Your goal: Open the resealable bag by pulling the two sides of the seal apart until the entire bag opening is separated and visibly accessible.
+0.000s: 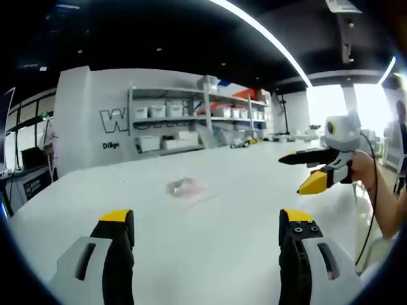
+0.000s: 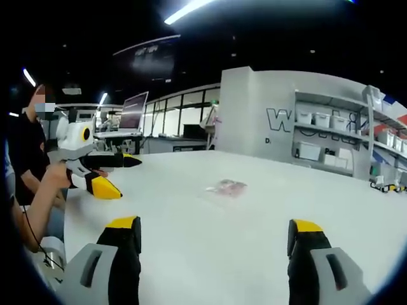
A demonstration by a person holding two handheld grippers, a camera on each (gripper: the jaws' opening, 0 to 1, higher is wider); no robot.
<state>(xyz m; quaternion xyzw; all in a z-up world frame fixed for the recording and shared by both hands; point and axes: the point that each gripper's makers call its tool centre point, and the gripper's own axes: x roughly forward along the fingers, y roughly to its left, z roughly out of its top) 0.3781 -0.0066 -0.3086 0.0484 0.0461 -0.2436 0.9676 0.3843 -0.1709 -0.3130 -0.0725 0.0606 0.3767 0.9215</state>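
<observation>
Left gripper view: bag lies untouched on table.

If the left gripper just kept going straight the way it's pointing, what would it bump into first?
Probably the resealable bag, lying flat on the white table ahead, slightly left of centre between the open jaws of the left gripper. Nothing lies in between. If it travels above table height, it could pass over the bag; depth is hard to judge.

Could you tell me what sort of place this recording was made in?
Probably a lab or workshop: a large white table, metal shelving stacked with storage bins, and desks with monitors behind glass partitions.
</observation>
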